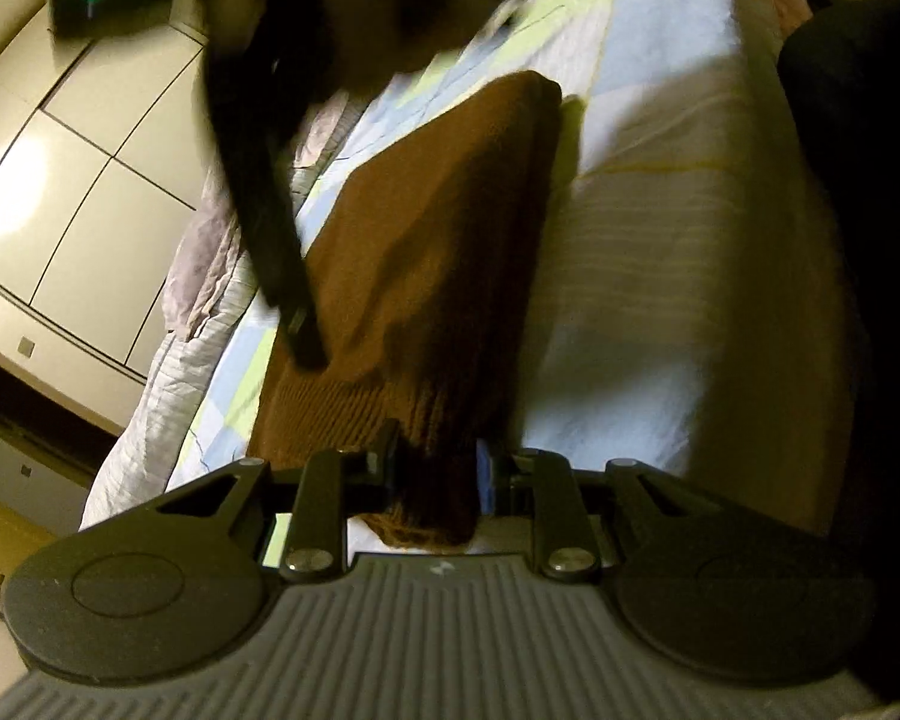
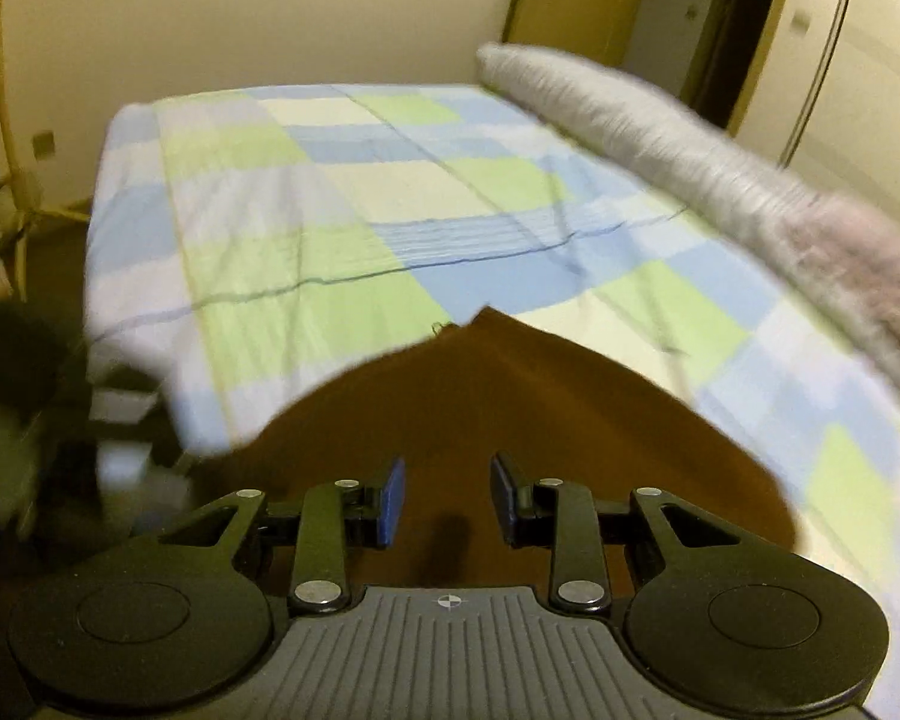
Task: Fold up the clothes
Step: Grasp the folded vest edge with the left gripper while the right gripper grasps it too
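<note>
My left gripper (image 1: 435, 468) is clamped on the ribbed hem of the brown sweater (image 1: 426, 252), which lies folded on the checked bedsheet (image 2: 342, 192). My right gripper (image 2: 447, 495) hovers over the sweater, jaws part-open, holding nothing. If I tug left, the fold could slide apart.
</note>
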`<state>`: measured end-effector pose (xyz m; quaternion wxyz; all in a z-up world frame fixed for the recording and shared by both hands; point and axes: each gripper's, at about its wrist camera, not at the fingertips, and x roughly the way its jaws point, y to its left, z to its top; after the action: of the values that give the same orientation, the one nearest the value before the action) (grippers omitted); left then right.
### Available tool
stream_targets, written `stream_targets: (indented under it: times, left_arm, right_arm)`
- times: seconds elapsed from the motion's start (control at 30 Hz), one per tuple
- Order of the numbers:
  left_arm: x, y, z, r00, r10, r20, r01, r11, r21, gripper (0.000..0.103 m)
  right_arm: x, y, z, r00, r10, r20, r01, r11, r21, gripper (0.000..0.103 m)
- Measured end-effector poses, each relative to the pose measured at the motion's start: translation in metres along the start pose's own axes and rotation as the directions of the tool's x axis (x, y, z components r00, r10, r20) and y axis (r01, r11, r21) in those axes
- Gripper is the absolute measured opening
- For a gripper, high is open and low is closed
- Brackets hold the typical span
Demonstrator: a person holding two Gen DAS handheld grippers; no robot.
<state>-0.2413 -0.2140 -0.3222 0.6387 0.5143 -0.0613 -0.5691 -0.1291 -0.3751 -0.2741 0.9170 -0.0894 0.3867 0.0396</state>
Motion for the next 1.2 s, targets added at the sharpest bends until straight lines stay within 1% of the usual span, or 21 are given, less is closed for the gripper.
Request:
stream_targets:
  times: [0.1,0.13,0.2,0.27,0.33,0.47,0.5,0.6,0.63,0.7,0.77,0.93,1.03,1.07,1.1,1.13,1.2]
  left_arm:
    - [0.0,0.0,0.0,1.0,0.007,0.001,-0.007,1.0,-0.026,0.019]
    - [-0.001,0.0,-0.001,1.0,0.007,0.003,-0.007,0.999,-0.038,0.019]
    - [-0.002,0.001,-0.002,1.0,0.005,0.006,-0.005,0.998,-0.058,0.019]
    - [-0.002,0.002,-0.002,1.0,0.004,0.006,-0.003,0.998,-0.067,0.019]
    - [-0.003,0.003,-0.001,1.0,-0.001,0.007,0.002,0.998,-0.069,0.019]
    - [-0.004,0.005,-0.001,1.0,-0.004,0.002,0.004,0.997,-0.078,0.019]
    - [-0.004,0.006,-0.001,1.0,-0.006,0.0,0.006,0.996,-0.086,0.019]
    - [-0.002,0.01,-0.001,1.0,-0.021,-0.008,0.02,0.993,-0.115,0.019]
    - [-0.002,0.012,0.0,1.0,-0.027,-0.011,0.025,0.992,-0.121,0.019]
    - [-0.002,0.014,0.003,0.999,-0.033,-0.02,0.031,0.992,-0.122,0.019]
    - [-0.002,0.015,0.004,0.999,-0.037,-0.027,0.034,0.991,-0.128,0.019]
    - [-0.001,0.013,0.005,0.999,-0.035,-0.038,0.03,0.993,-0.113,0.019]
    - [-0.001,0.012,0.005,0.998,-0.039,-0.043,0.034,0.994,-0.107,0.019]
    - [0.0,0.013,0.004,0.998,-0.04,-0.043,0.036,0.994,-0.106,0.019]
    - [0.0,0.013,0.004,0.998,-0.041,-0.044,0.037,0.994,-0.104,0.019]
    - [0.0,0.012,0.003,0.998,-0.042,-0.043,0.037,0.994,-0.101,0.019]
    - [0.0,0.011,0.003,0.998,-0.042,-0.042,0.038,0.995,-0.093,0.019]
  right_arm:
    - [0.049,-0.027,0.025,0.995,0.076,-0.067,-0.071,0.995,0.072,0.03]
    - [0.063,-0.033,0.03,0.991,0.11,-0.073,-0.103,0.991,0.09,0.03]
    - [0.08,-0.039,0.042,0.987,0.152,-0.052,-0.145,0.983,0.111,0.03]
    - [0.095,-0.038,0.052,0.984,0.167,-0.062,-0.161,0.983,0.091,0.03]
    - [0.096,-0.036,0.055,0.985,0.161,-0.06,-0.157,0.986,0.061,0.03]
    - [0.056,-0.047,0.041,0.994,0.097,0.041,-0.102,0.984,0.144,0.03]
    - [0.047,-0.049,0.031,0.997,0.074,0.031,-0.079,0.984,0.158,0.03]
    - [0.032,-0.055,-0.009,0.998,0.0,-0.07,0.012,0.986,0.164,0.03]
    - [0.023,-0.058,-0.025,0.997,-0.02,-0.078,0.034,0.984,0.177,0.03]
    - [-0.003,-0.064,-0.051,0.998,-0.048,-0.039,0.056,0.968,0.244,0.03]
    - [-0.024,-0.065,-0.069,0.995,-0.09,-0.031,0.095,0.949,0.3,0.031]
    - [-0.061,-0.046,-0.116,0.989,-0.151,-0.002,0.144,0.94,0.309,0.031]
    - [-0.081,-0.034,-0.118,0.979,-0.203,0.005,0.193,0.938,0.289,0.031]
    - [-0.087,-0.026,-0.116,0.975,-0.222,0.01,0.212,0.944,0.252,0.032]
    - [-0.092,-0.015,-0.114,0.97,-0.24,0.019,0.233,0.954,0.187,0.038]
    - [-0.096,-0.004,-0.113,0.966,-0.258,0.029,0.253,0.96,0.121,0.057]
    - [-0.101,0.019,-0.114,0.962,-0.267,0.064,0.268,0.963,-0.007,0.08]
